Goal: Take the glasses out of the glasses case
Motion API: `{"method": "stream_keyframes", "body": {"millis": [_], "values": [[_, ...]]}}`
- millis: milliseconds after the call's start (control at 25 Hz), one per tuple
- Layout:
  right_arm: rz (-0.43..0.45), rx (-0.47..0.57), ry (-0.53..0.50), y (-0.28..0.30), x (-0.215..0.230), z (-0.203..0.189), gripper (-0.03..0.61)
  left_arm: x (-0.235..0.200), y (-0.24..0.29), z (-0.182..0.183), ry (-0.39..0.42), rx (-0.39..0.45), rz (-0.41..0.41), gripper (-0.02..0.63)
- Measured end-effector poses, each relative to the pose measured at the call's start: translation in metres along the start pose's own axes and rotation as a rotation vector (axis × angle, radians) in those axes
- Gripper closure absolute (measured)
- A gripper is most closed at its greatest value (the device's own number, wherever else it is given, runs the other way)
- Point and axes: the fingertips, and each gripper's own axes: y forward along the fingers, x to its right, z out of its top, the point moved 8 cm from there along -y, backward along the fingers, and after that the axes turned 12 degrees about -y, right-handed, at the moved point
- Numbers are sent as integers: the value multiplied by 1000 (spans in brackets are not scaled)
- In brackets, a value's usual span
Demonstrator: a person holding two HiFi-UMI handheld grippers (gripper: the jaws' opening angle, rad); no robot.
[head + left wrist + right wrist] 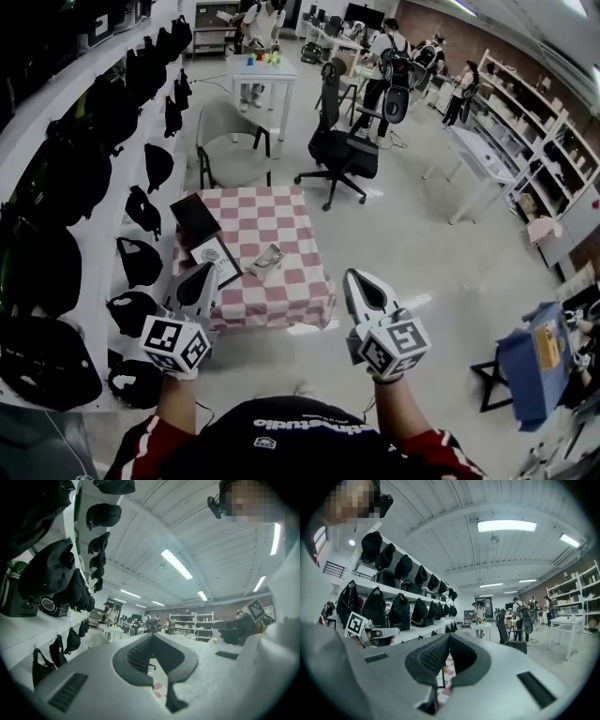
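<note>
A person stands facing a small table (281,292) draped in a red-and-white checked cloth, holding 2 grippers out in front of the body. The left gripper (205,277) has its jaws closed tip to tip with nothing between them. The right gripper (358,281) is likewise closed and empty.

The glasses case (267,262) lies on the cloth near the middle of the table, well apart from both grippers, and what it contains is too small to make out. Just to its left sits a framed card (217,259), with a flat black case (195,217) behind that.

White wall shelves (94,234) on the person's left carry rows of black bags (141,261). A black office chair (339,150) stands beyond the table.
</note>
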Motion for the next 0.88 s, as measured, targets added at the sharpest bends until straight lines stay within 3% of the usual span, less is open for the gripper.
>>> {"method": "stream_keyframes", "body": {"millis": [880], "values": [[140, 51, -2, 77, 42, 0, 578, -8, 61, 4, 65, 5, 59, 607]]}}
